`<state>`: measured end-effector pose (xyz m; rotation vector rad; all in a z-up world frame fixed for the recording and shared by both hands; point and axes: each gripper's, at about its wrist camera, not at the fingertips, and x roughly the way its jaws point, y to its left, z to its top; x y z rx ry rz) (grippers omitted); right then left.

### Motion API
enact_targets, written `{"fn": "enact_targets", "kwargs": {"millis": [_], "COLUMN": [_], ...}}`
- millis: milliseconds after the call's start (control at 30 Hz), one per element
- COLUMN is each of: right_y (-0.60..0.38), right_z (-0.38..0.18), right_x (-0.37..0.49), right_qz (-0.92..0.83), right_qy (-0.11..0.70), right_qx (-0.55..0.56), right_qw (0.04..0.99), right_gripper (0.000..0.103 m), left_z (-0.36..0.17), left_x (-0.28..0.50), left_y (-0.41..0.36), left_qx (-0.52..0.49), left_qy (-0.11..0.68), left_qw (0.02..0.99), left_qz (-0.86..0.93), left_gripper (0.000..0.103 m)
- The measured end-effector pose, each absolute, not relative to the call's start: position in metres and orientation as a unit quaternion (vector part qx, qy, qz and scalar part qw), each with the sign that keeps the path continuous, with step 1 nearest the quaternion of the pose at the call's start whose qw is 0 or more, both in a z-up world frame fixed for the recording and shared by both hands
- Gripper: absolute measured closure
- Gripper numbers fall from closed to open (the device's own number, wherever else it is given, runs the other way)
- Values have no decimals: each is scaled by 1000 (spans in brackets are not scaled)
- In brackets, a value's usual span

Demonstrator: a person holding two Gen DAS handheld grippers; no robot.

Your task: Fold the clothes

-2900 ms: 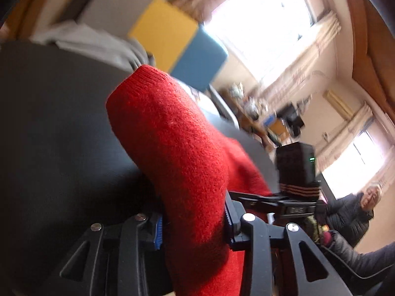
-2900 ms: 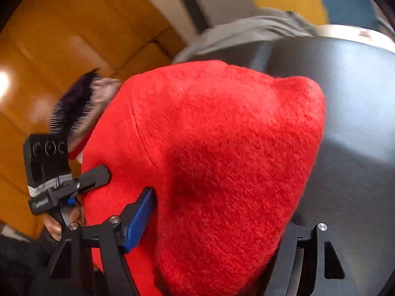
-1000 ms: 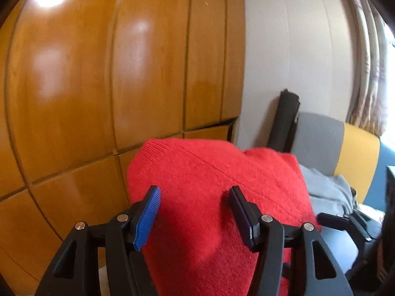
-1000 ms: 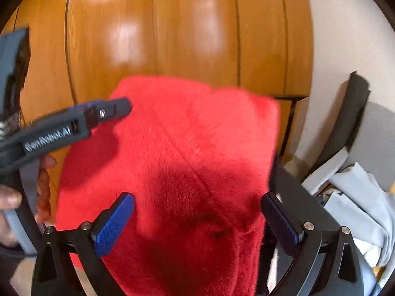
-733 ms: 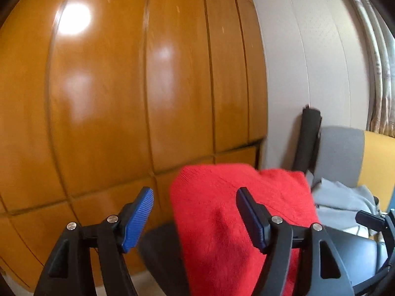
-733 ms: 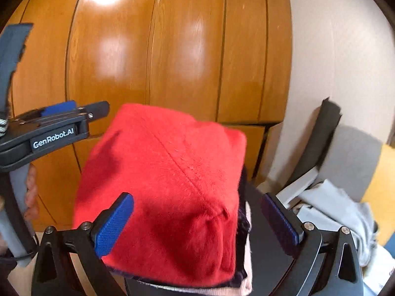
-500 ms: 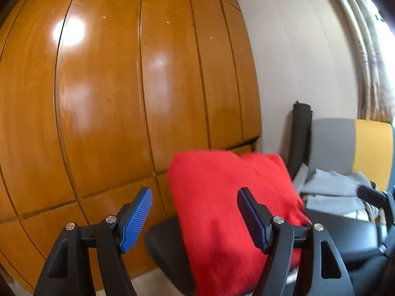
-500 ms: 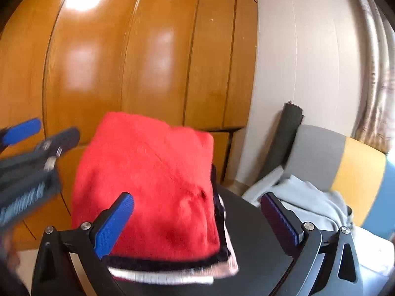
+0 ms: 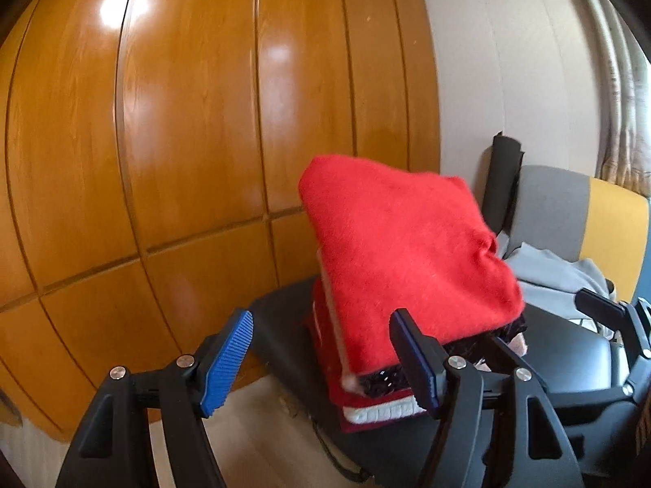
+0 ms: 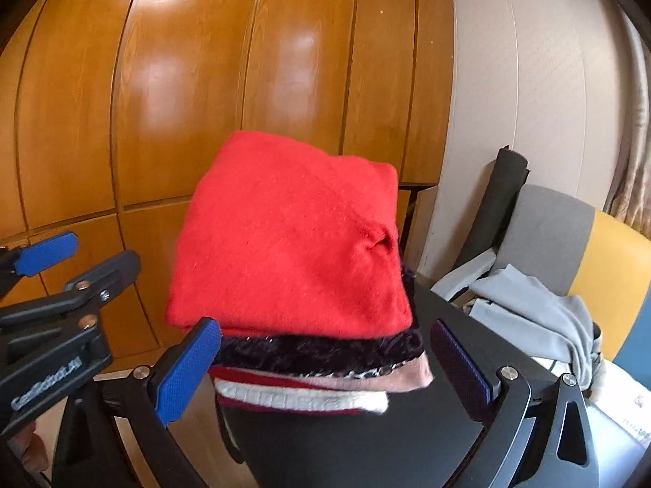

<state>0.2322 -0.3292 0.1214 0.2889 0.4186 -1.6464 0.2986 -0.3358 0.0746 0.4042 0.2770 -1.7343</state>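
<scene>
A folded red sweater (image 9: 407, 260) (image 10: 293, 236) lies on top of a stack of folded clothes (image 10: 309, 390) with dark purple, pink and red-and-white layers. The stack rests on a black seat (image 10: 447, 427) (image 9: 280, 313). My left gripper (image 9: 321, 360) hangs open a little short of the stack, with nothing between its blue pads (image 9: 228, 358). My right gripper (image 10: 323, 370) is also open and stands in front of the stack, its pads (image 10: 187, 370) clear of the cloth. Each gripper shows at the edge of the other's view: the left gripper (image 10: 87, 262), the right gripper (image 9: 618, 313).
A glossy wooden panel wall (image 9: 183, 142) rises behind the seat. To the right, a grey garment (image 10: 537, 317) lies on a grey, yellow and blue chair (image 10: 610, 252). A black roll (image 10: 500, 203) leans against the pale wall. Light floor (image 9: 260, 439) shows below.
Both grippers held the red sweater, then opened and let it go. They have drawn back, and the sweater now lies on the stack.
</scene>
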Motion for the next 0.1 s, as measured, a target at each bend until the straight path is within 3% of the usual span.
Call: {"fn": "enact_targets", "kwargs": {"millis": [100], "right_y": [-326], "right_z": [118], "right_x": [233], "right_qz": [-720], "right_qy": [185], "right_qx": [139], "right_qw": [655], "right_gripper": [0], "left_z": [69], "left_x": [298], "left_y": [-337], "left_qx": [181], "left_qy": [126], "left_qw": [621], "left_qz": [-753], "left_gripper": [32]}}
